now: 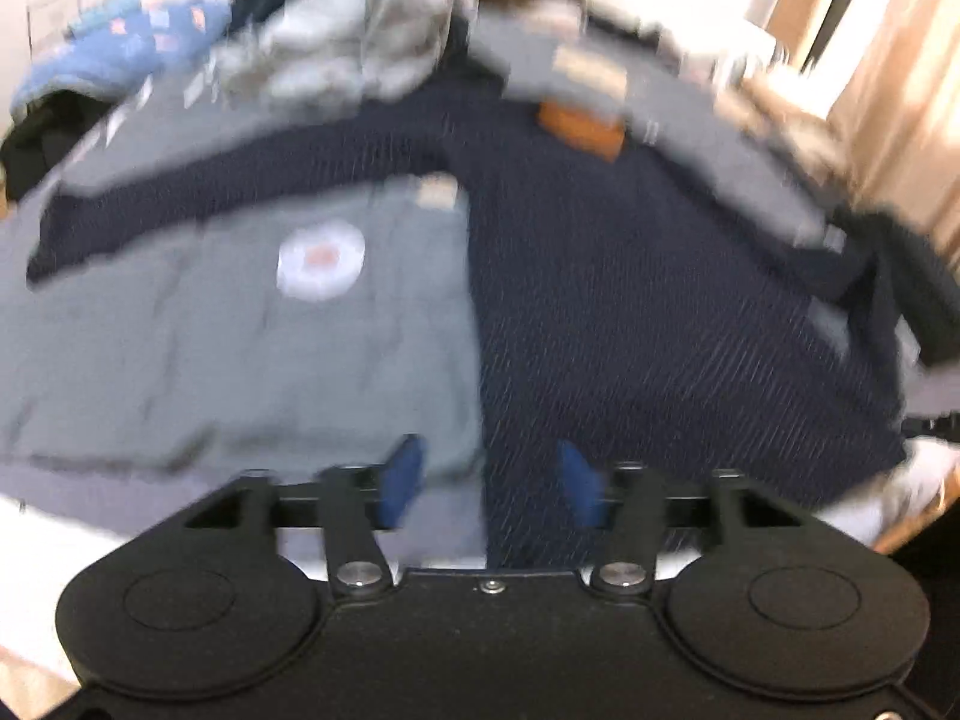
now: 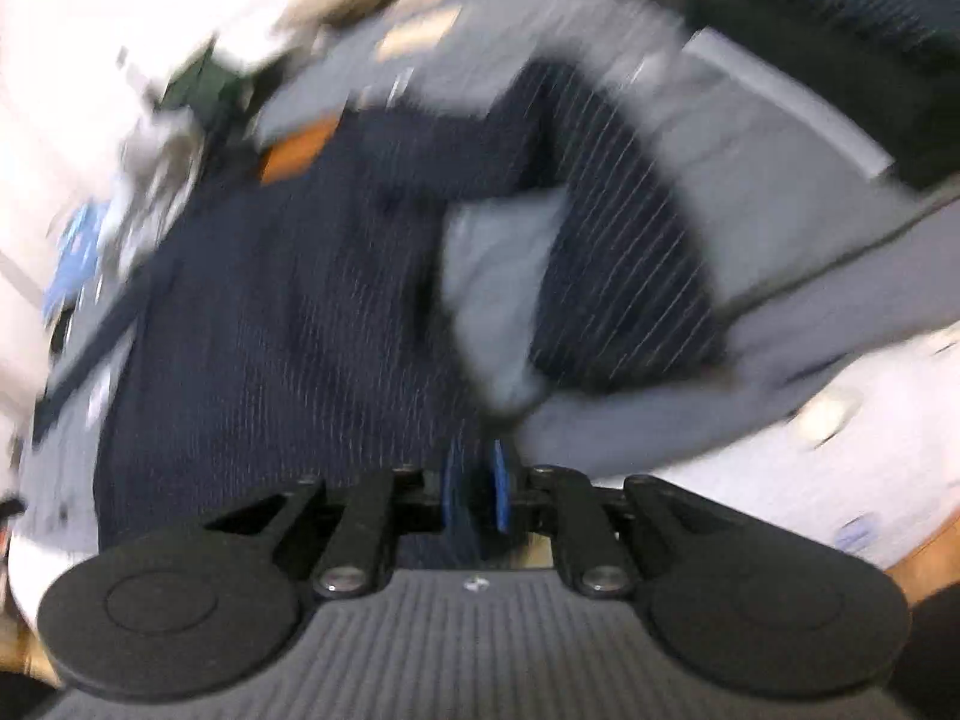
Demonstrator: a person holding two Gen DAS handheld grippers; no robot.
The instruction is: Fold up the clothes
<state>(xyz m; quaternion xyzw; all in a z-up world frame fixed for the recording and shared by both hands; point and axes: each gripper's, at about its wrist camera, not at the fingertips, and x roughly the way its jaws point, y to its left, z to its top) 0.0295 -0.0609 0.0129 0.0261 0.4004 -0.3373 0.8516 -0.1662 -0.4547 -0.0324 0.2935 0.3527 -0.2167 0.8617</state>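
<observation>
**Left gripper spread above the sweater hem, right gripper pinching it**

Nearest the left wrist camera, the left gripper (image 1: 489, 477) stands spread, its two blue pads (image 1: 403, 474) well apart with nothing clamped between them. Just beyond and below them lies the hem of a navy ribbed sweater (image 1: 630, 300), whose left edge runs up between the pads. The sweater lies flat on a grey sheet (image 1: 198, 360), body straight ahead of the gripper, one sleeve (image 1: 210, 195) stretched far to the left and the other trailing off to the right. An orange label (image 1: 579, 126) shows at its neck, at the far end from the gripper. To the left of the sweater's body, ahead of the left pad, a round white print (image 1: 321, 261) marks the sheet. Beyond the neck sits a blurred pile of grey and blue clothes (image 1: 336, 54).

In the right wrist view, the right gripper (image 2: 477, 489) has its blue pads almost together, pinching dark navy fabric of the sweater (image 2: 270, 330) at its near edge. Ahead and to the right of this gripper, the right sleeve (image 2: 624, 252) bends back in a loop on the sheet. Both views are smeared by motion, so finer detail cannot be told.
</observation>
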